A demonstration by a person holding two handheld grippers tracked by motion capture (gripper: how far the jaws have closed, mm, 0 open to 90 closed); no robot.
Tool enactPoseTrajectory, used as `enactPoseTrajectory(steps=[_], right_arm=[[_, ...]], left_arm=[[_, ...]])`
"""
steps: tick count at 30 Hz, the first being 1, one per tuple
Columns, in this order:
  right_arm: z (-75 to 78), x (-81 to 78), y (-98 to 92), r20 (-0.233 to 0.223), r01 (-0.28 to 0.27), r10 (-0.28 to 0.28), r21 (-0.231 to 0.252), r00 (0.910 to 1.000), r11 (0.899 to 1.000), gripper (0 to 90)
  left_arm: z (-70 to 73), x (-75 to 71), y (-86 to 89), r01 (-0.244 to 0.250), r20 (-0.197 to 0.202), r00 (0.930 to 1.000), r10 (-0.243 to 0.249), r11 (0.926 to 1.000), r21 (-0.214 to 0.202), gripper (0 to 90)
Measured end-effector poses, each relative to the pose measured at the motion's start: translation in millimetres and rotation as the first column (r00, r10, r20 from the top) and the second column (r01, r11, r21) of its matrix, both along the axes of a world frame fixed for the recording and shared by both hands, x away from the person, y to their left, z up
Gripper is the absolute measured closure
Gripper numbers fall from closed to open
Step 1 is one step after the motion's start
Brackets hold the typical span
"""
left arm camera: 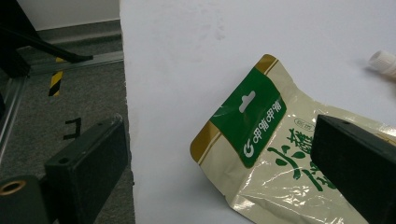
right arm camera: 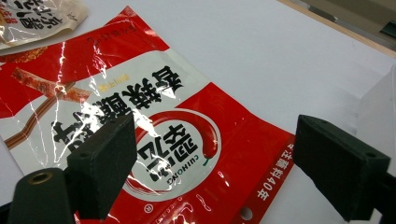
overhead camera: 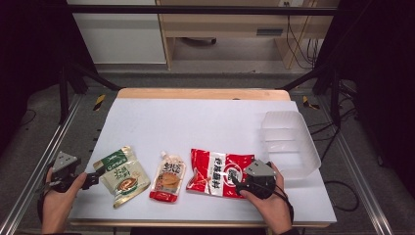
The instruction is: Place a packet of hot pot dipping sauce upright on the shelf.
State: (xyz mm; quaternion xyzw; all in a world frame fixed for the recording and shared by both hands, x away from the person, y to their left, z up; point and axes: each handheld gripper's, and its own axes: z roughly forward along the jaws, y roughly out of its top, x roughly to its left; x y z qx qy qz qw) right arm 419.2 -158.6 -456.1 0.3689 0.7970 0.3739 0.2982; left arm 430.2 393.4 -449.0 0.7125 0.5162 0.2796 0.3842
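Three snack pouches lie in a row near the table's front edge: a green and cream pouch (overhead camera: 121, 176) (left arm camera: 280, 154) at the left, a small orange spouted pouch (overhead camera: 168, 177) in the middle, and a red and white pouch (overhead camera: 219, 172) (right arm camera: 154, 126) at the right. My left gripper (overhead camera: 93, 179) (left arm camera: 219, 172) is open at the table's left edge, with its jaws straddling the green pouch's top corner. Over the red pouch's right end, my right gripper (overhead camera: 238, 185) (right arm camera: 215, 172) is also open and holds nothing.
A clear plastic tub (overhead camera: 289, 142) stands empty at the table's right side, just behind my right hand. The white table top (overhead camera: 195, 122) is bare toward the back. Grey floor and metal frame rails (overhead camera: 44, 161) lie beyond the left edge.
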Motion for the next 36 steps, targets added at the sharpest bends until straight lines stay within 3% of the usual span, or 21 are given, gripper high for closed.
enactPoseTrajectory(steps=[9,22,27,30,36], right_arm=[[-0.9,-1.3,2.0,-0.002,-0.002,0.002,-0.014,1.0000,1.000,14.9],[-1.5,-1.0,3.3,-0.005,-0.006,0.006,-0.024,1.0000,1.000,15.5],[-1.5,-1.3,3.7,-0.005,-0.009,0.008,-0.026,1.0000,1.000,15.7],[-1.2,-1.5,3.6,-0.004,-0.009,0.009,-0.024,1.0000,1.000,15.8],[-0.7,-1.5,3.0,-0.005,-0.010,0.009,-0.023,0.9999,1.000,16.1]], left_arm=[[-4.1,1.8,1.4,0.012,-0.034,0.9993,-0.012,0.9999,-0.002,5.4],[-14.6,8.5,-2.7,0.028,-0.121,0.9923,-0.024,0.9989,0.036,14.4],[-17.3,13.3,-4.8,0.039,-0.132,0.9906,-0.037,0.9990,0.019,18.5],[-20.3,18.7,-6.8,0.055,-0.154,0.9867,-0.052,0.9984,0.016,23.5],[-17.5,16.3,-8.2,0.072,-0.152,0.9857,-0.073,0.9973,-0.015,37.6]])
